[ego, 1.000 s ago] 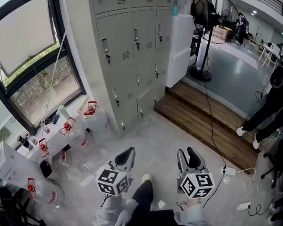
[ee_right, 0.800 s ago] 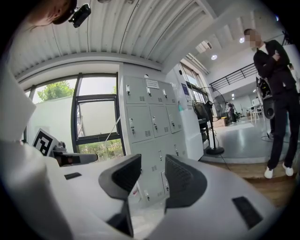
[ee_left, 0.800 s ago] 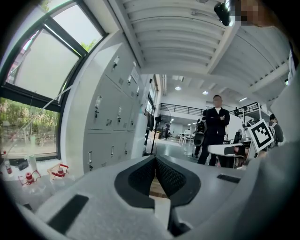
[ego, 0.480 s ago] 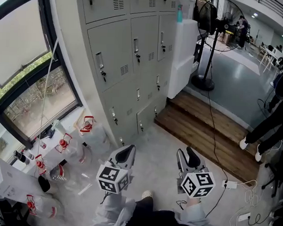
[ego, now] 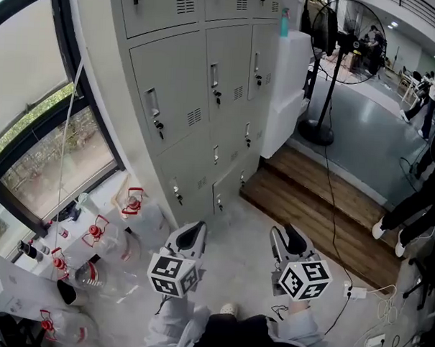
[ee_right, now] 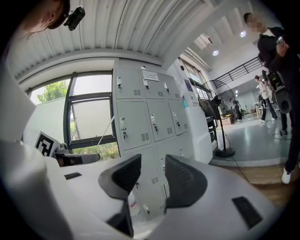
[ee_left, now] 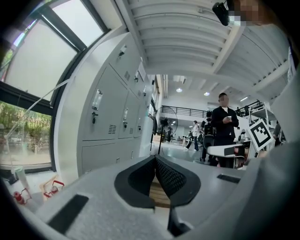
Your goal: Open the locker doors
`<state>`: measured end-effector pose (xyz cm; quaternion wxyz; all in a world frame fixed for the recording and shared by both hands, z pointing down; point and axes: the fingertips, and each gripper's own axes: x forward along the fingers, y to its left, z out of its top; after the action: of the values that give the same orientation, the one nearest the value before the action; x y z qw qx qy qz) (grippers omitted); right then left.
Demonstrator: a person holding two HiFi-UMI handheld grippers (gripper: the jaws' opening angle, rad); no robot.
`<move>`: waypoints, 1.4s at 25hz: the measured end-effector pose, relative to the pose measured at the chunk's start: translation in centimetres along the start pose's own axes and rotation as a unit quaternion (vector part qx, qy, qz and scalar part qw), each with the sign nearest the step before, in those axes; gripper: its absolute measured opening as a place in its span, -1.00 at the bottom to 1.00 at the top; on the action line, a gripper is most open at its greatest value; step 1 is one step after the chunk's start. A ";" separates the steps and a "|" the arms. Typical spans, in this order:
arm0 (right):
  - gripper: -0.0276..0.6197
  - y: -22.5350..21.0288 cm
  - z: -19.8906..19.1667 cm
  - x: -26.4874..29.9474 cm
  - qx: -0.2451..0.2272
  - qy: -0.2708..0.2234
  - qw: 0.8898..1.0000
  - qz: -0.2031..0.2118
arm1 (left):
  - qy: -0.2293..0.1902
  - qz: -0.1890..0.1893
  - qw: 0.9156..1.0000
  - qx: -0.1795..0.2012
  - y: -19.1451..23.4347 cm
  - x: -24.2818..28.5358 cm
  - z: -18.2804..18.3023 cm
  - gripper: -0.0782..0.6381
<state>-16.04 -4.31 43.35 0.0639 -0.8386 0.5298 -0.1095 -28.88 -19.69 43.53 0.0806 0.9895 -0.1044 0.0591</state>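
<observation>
Left gripper (ee_left: 154,158): jaws clenched tip to tip, nothing in them. Right gripper (ee_right: 153,164): jaws apart and empty, and I see locker doors through the gap. In the head view both sit low in frame, side by side over the floor, well short of the lockers (ego: 207,82). The lockers stand ahead, between the window (ego: 34,89) and the wooden step (ego: 317,202). Every door I can see is closed, and neither gripper touches one.
</observation>
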 end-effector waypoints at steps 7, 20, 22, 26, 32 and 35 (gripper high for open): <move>-0.48 0.8 -1.3 3.7 0.004 0.021 0.999 0.028 | 0.011 0.041 0.999 -0.015 3.2 -0.8 -1.5 -0.76; -0.48 1.9 1.5 16.2 -0.018 0.026 0.991 0.127 | -0.015 0.135 0.991 -0.016 10.4 3.3 1.1 -0.76; -0.47 2.2 2.1 18.5 -0.024 0.029 0.989 0.146 | -0.018 0.151 0.988 -0.014 11.7 4.1 1.9 -0.76; -0.47 2.7 3.6 22.8 -0.034 0.028 0.983 0.179 | -0.030 0.184 0.982 -0.012 14.4 5.6 3.6 -0.76; -0.48 4.5 4.5 28.2 -0.043 0.036 0.970 0.236 | -0.039 0.233 0.971 -0.015 17.5 6.6 4.6 -0.76; -0.47 5.7 4.6 30.4 -0.046 0.040 0.963 0.264 | -0.043 0.260 0.964 -0.017 18.8 6.4 4.8 -0.76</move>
<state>-7.24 -34.23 41.13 0.0309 -0.6660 0.7389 -0.0979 -26.21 -39.97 42.43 0.0751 0.9282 -0.3629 0.0337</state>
